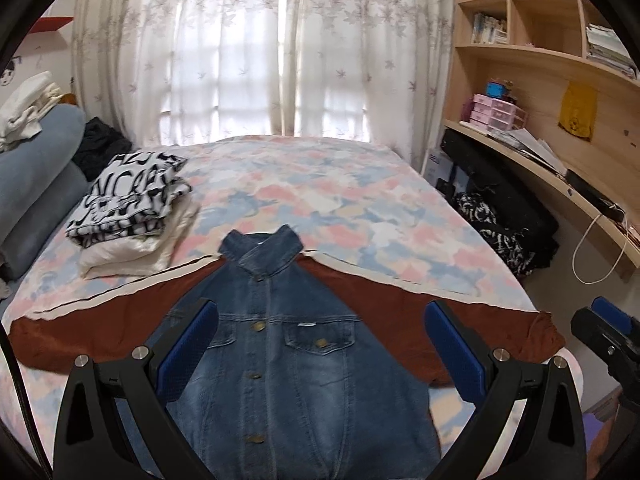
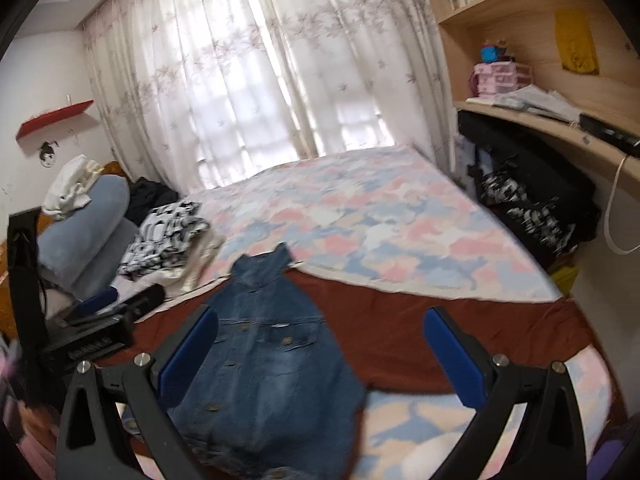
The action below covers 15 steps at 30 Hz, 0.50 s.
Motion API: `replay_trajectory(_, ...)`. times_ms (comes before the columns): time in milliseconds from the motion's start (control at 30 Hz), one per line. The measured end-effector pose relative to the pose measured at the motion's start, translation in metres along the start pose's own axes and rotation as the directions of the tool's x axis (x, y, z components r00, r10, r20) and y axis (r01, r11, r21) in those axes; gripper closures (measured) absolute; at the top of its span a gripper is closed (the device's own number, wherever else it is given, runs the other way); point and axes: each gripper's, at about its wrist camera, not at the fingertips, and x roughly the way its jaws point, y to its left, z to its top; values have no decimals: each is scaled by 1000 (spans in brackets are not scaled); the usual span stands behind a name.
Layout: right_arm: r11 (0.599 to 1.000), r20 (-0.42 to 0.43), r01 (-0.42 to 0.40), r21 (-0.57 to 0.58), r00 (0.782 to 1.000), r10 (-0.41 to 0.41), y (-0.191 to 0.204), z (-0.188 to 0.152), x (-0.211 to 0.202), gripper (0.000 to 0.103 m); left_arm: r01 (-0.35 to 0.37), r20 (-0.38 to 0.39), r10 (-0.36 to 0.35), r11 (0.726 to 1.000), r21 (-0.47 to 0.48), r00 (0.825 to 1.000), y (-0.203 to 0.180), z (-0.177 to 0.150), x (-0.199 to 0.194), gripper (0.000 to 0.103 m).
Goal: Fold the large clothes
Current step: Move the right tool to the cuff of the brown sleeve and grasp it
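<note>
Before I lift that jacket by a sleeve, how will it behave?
The jacket lies flat on the bed, so it will probably drape, not hold shape. The brown sleeves look soft and spread wide; they will likely sag and trail. The denim body looks thicker, with metal buttons, so probably heavyish. Both the left gripper and right gripper are open.

I see a jacket [image 1: 288,360] of faded denim cloth, brown sleeves matt and soft-looking, metal buttons dull. Bed cover [image 1: 340,200] is matt cotton-like cloth. Shelving [image 1: 532,64] looks like smooth pale wood.
</note>
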Motion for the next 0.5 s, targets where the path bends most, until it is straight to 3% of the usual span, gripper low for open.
replay_trajectory(167,993,47,117,-22,992,-116,-34,1,2,0,-11,3,11,999,41,1000,-28,8,25,1)
replay_trajectory(300,985,103,160,67,981,-167,-72,-9,6,0,-4,-36,7,997,78,999,-56,8,60,1)
replay_trajectory(400,980,0,167,105,986,-168,-100,-16,28,0,34,-91,-27,996,77,996,-75,4,93,1)
replay_trajectory(500,958,-120,234,166,969,-216,-137,-29,55,0,58,-122,-51,996,61,991,-91,-4,122,1)
